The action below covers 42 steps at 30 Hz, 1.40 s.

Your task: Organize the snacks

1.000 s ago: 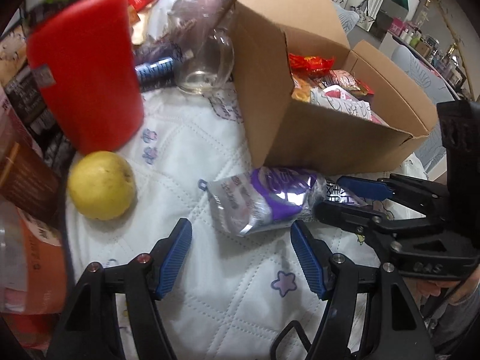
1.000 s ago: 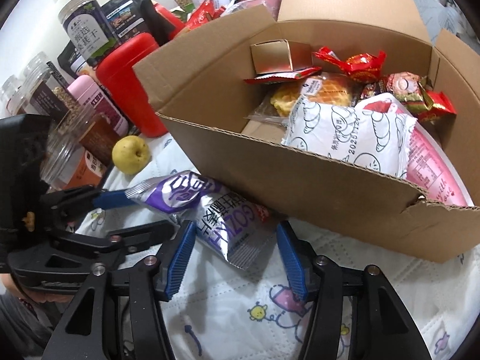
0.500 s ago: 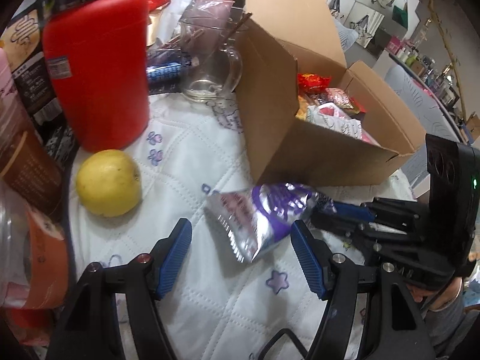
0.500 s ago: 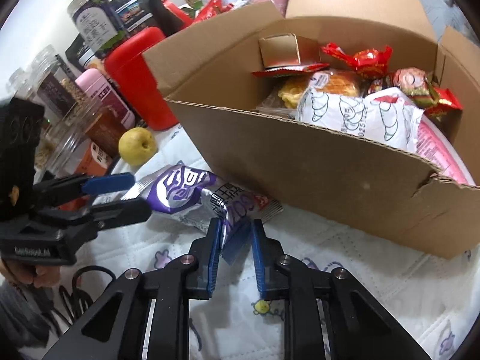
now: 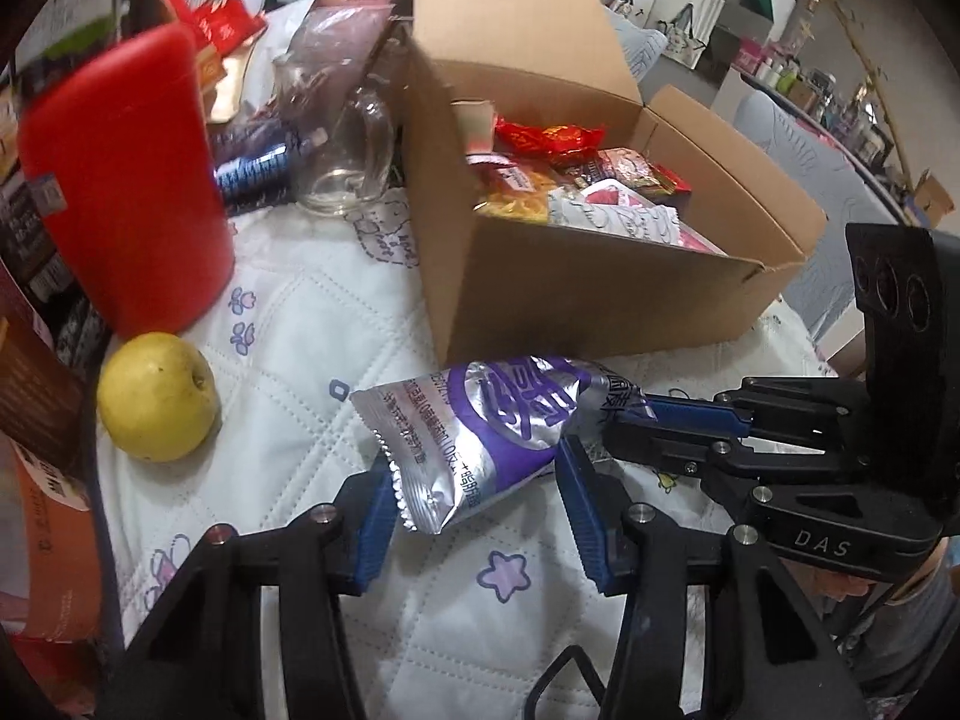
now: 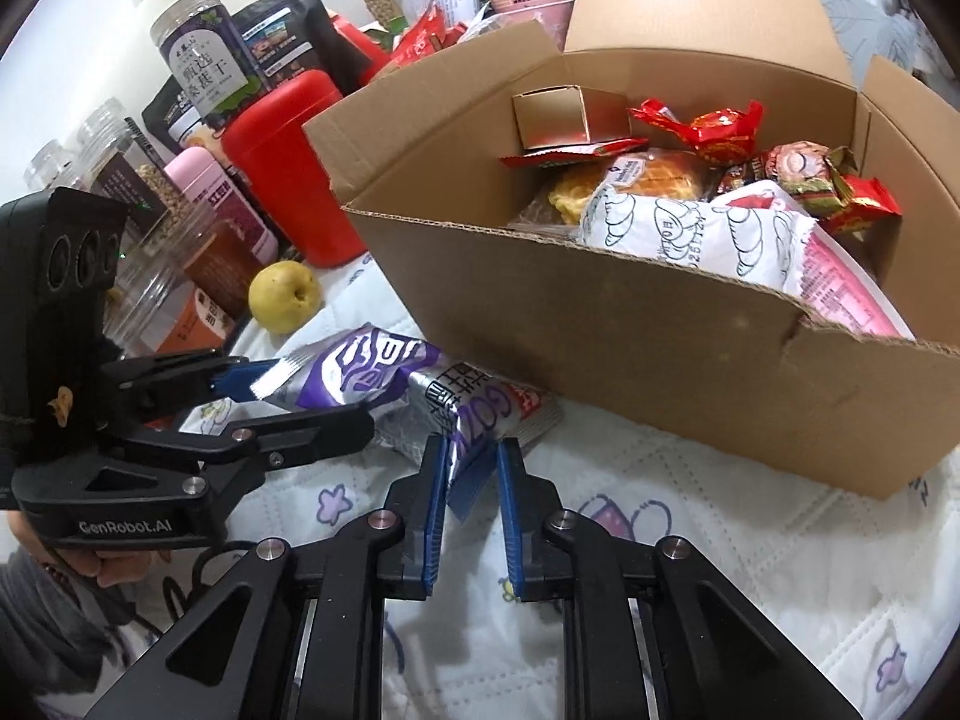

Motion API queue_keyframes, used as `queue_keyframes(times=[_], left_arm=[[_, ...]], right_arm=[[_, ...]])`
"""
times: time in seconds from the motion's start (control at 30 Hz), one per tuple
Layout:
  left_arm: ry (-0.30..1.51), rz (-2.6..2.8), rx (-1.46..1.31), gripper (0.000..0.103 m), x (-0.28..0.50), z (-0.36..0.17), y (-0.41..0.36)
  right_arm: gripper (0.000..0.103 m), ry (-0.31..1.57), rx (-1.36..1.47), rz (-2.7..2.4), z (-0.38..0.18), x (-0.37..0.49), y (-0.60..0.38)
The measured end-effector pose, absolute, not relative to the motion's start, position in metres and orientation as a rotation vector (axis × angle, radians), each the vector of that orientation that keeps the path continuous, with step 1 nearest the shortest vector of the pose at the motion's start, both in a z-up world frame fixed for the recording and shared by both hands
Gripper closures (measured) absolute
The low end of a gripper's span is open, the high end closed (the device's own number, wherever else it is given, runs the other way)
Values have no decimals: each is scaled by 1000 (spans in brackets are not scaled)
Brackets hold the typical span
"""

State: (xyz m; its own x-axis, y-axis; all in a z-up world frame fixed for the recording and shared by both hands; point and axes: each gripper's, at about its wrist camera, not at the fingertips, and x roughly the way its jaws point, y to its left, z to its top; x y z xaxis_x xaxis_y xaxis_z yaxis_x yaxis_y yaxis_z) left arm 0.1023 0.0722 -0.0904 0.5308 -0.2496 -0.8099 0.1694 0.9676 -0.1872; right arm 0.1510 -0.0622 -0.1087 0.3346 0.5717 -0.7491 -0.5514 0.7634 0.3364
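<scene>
A silver and purple snack packet hangs just above the white quilted cloth, in front of an open cardboard box full of snacks. My right gripper is shut on one end of the packet. It shows at the right in the left wrist view. My left gripper is open, its blue pads on either side of the packet's other end. It shows at the left in the right wrist view.
A yellow pear lies left of the packet, by a red canister. A glass mug stands behind the box's left side. Jars and bags crowd the far left. The box holds wrapped snacks.
My right gripper closed on the packet's end and lifted it off the cloth. My left gripper moved forward so its open pads flank the packet's other end.
</scene>
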Motion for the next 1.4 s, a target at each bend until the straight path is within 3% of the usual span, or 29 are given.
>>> queue_keyframes(times=[0.47, 0.9, 1.1, 1.2, 1.4], left_arm=[[914, -312, -20, 53, 49, -56, 22], [991, -338, -3, 52, 11, -82, -36], [972, -297, -18, 52, -4, -81, -29], [971, -264, -45, 43, -9, -78, -16], [988, -294, -107, 42, -8, -79, -4]], right_arm=[[87, 910, 59, 705, -76, 91, -116], [87, 931, 42, 592, -90, 38, -166], [87, 900, 19, 563, -91, 34, -170], [87, 901, 17, 564, -93, 33, -172], [87, 913, 12, 571, -97, 31, -170]])
